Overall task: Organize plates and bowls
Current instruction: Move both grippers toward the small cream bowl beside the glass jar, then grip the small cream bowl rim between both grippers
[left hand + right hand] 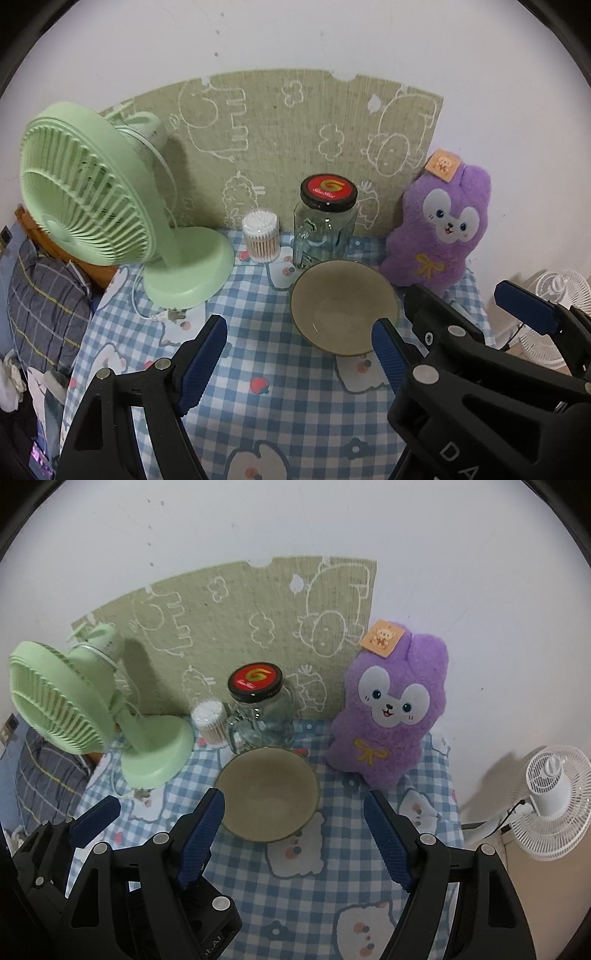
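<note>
Bowl (pixel 343 308) empty, upright on checked bench cloth (pixel 280 398), just before glass jar (pixel 325 225). Left gripper (pixel 299 360) and right gripper (pixel 293 843) jaws spread, empty. Lid label unreadable; gripper lettering "DA".

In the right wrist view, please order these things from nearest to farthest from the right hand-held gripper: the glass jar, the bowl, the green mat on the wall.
From the right hand-held gripper:
1. The bowl, just ahead of the fingertips, toward the left finger.
2. The glass jar, right behind the bowl.
3. The green mat, upright against the wall at the back.
</note>
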The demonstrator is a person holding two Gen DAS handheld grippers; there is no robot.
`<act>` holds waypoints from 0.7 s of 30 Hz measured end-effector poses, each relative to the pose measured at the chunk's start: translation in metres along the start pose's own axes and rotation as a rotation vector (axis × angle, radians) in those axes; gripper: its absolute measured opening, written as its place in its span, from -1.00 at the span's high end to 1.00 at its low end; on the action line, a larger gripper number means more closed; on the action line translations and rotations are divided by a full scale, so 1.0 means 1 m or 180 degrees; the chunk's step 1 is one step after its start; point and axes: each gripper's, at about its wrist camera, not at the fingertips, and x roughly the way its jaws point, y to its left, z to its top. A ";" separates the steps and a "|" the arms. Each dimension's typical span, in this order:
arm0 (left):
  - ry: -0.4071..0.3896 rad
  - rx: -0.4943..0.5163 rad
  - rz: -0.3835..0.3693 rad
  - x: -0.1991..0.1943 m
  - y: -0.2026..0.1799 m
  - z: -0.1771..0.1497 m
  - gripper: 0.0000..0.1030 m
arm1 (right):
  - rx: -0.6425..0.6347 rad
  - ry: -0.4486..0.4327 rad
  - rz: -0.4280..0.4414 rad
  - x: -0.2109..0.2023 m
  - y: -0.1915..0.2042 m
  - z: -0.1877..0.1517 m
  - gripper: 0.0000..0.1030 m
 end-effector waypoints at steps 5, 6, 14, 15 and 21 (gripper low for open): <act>0.0028 0.0057 0.0051 0.027 -0.002 0.003 -0.60 | 0.0020 0.0025 -0.0028 0.026 -0.002 0.001 -0.56; 0.0049 0.0054 0.0054 0.033 -0.001 0.002 -0.60 | 0.0027 0.0046 -0.0036 0.032 -0.002 0.000 -0.56; 0.0161 0.0082 0.0082 0.072 0.002 0.003 -0.51 | 0.0128 0.0152 -0.0006 0.070 -0.009 -0.002 -0.49; 0.0183 0.0084 0.0096 0.076 0.003 0.004 -0.49 | 0.0144 0.0179 0.0008 0.075 -0.010 -0.002 -0.46; 0.0199 0.0187 0.0167 0.097 -0.002 0.006 -0.36 | 0.0153 0.0242 0.0049 0.099 -0.014 -0.001 -0.34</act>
